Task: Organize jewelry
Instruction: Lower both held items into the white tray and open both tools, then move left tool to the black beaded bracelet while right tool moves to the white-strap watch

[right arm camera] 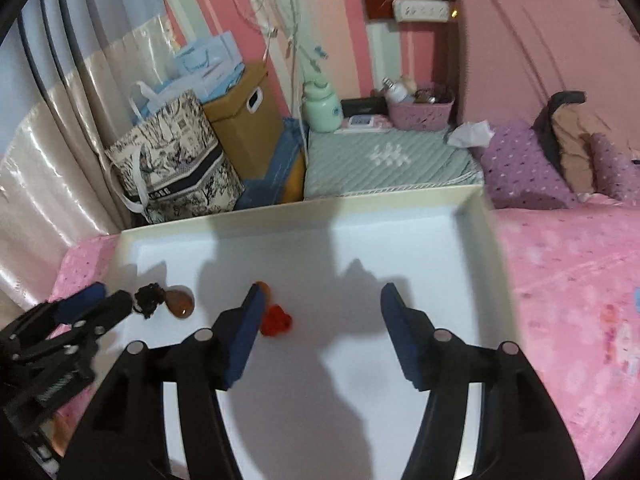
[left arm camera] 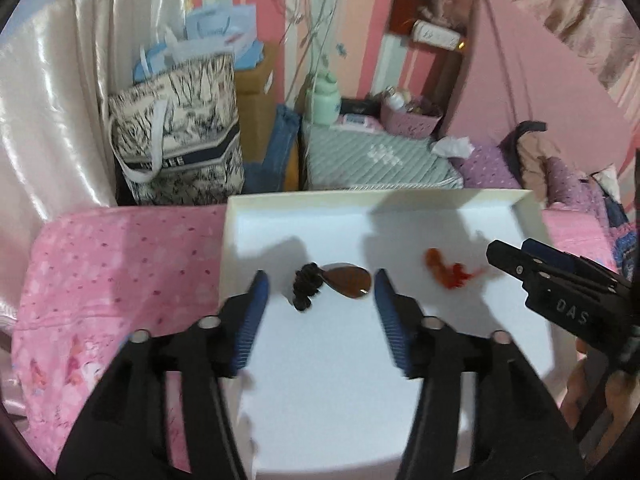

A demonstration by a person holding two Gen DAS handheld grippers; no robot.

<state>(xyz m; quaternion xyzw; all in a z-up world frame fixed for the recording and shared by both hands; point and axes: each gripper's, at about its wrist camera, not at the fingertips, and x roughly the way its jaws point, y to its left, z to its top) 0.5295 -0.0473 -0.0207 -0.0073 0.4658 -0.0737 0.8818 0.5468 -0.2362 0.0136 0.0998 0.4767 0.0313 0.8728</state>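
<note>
A white tray [left arm camera: 532,208] [right arm camera: 280,210] lies on a pink bedspread. On its floor rests a brown teardrop pendant [left arm camera: 350,286] [right arm camera: 181,302] joined to a black beaded cluster [left arm camera: 306,286] [right arm camera: 147,299]. My left gripper [left arm camera: 322,280] [right arm camera: 114,294] is open, its blue pads either side of this piece and not touching it. To the right lies a red-orange piece [left arm camera: 446,270] [right arm camera: 278,320]. My right gripper [right arm camera: 323,292] [left arm camera: 510,250] is open above bare tray floor. In the right wrist view its left finger partly hides the red piece.
Beyond the tray's far rim stand a black-and-white patterned tote bag [left arm camera: 176,140], a cardboard box [right arm camera: 248,128], a pale green bottle [left arm camera: 326,100] and a pink basket [right arm camera: 420,110] on a green quilted mat [left arm camera: 372,160]. Purple pillows [right arm camera: 520,160] lie at the right.
</note>
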